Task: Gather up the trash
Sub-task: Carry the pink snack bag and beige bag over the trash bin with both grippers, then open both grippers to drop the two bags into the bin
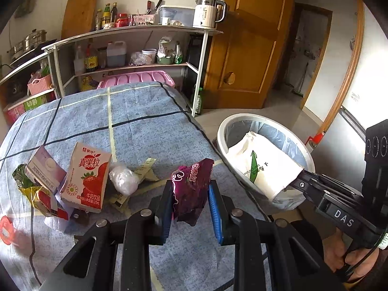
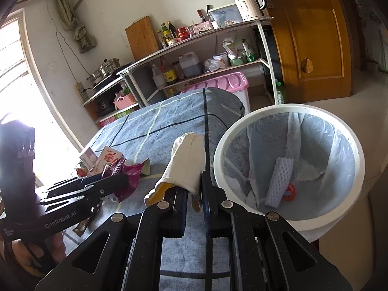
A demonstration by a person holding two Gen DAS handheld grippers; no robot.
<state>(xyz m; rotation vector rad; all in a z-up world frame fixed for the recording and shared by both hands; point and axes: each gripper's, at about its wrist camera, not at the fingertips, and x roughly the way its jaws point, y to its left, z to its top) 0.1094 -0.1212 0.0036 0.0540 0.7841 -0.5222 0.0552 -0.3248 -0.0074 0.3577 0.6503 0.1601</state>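
My left gripper point(image 1: 190, 203) is shut on a purple snack wrapper point(image 1: 190, 184) and holds it above the blue checked tablecloth point(image 1: 135, 121). My right gripper point(image 2: 194, 208) is shut on a white paper bag point(image 2: 186, 167) with a green arrow print point(image 1: 263, 169), held at the rim of the white trash bin point(image 2: 354, 145). The bin is lined with a plastic bag and holds a white foam net sleeve point(image 2: 278, 181). On the table left of the wrapper lie a strawberry milk carton point(image 1: 87, 179), a purple-grey carton point(image 1: 44, 167), a clear plastic ball point(image 1: 123, 179) and more wrappers point(image 1: 36, 194).
A white shelf rack point(image 1: 135, 48) with bottles, jars and a kettle point(image 1: 208, 12) stands behind the table. A pink storage box point(image 1: 135, 78) sits at the table's far edge. A wooden door point(image 1: 252, 48) is at the right. The bin point(image 1: 266, 126) stands on the floor beside the table's right edge.
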